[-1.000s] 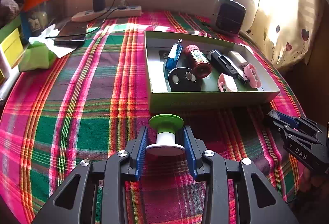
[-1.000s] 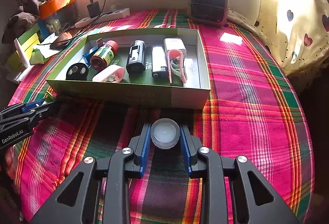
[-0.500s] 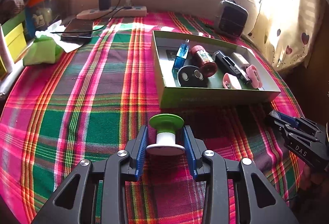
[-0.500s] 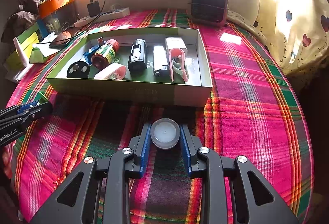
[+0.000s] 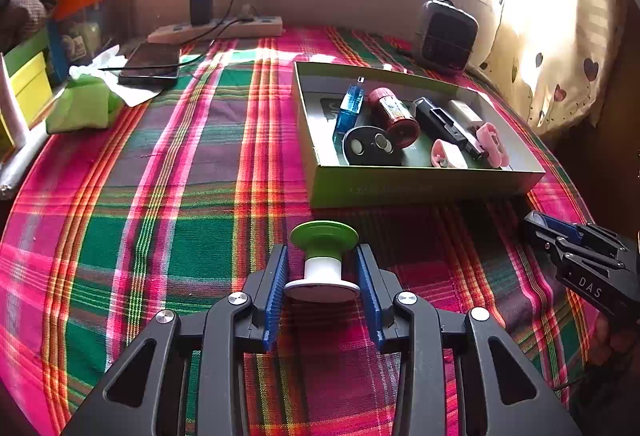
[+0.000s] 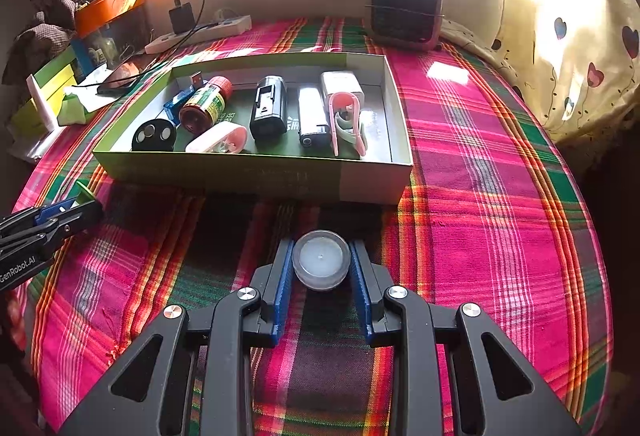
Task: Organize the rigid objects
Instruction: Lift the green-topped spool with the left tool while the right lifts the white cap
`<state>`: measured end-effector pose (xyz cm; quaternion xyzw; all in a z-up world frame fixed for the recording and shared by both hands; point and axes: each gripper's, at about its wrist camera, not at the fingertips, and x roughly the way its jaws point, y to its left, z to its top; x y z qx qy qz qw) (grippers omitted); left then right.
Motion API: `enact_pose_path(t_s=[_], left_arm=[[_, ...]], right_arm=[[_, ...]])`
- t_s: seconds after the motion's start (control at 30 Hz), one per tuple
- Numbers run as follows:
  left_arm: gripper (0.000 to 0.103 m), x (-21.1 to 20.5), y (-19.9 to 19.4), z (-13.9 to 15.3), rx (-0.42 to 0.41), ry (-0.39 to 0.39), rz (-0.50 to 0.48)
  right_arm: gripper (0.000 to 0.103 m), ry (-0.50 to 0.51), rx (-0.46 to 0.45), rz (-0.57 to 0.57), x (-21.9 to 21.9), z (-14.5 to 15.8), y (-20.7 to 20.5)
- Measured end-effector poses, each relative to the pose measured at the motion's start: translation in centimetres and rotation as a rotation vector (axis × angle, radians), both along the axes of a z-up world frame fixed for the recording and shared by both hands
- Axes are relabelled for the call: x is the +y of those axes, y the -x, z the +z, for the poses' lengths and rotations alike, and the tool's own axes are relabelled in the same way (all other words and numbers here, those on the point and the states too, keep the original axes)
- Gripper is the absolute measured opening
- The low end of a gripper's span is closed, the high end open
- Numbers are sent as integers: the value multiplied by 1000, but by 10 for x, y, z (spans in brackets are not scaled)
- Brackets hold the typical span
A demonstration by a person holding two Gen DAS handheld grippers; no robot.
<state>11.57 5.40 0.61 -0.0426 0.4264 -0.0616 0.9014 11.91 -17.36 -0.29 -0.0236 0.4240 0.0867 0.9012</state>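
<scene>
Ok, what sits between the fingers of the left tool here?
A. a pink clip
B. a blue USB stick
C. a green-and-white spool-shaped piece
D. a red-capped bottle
C: in the left wrist view the left tool is closed on the green-and-white spool-shaped piece, while the bottle, stick and clip lie in the box.

A plaid cloth (image 5: 168, 196) in pink, green and red covers the whole surface. Seen from the left wrist view, an open green box (image 5: 420, 182) rests on it at about two o'clock from the centre. A white power strip (image 5: 218, 30) lies at the far edge at twelve o'clock, with a dark phone (image 5: 152, 62) near it at eleven o'clock, resting on white paper (image 5: 136, 92). A green packet (image 5: 80, 106) sits at ten o'clock by the left edge. A small dark heater (image 5: 448, 34) stands at one o'clock, beyond the box.
</scene>
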Motion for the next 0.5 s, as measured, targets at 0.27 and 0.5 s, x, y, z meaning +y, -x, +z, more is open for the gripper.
enact_pose_path(t_s=[0.27, 0.5], left_arm=[[33, 3, -1, -1, -2, 16, -1], [33, 3, -1, -1, -2, 17, -1]], right_arm=[[29, -3, 0, -1, 0, 1, 0], [29, -6, 1, -1, 0, 1, 0]])
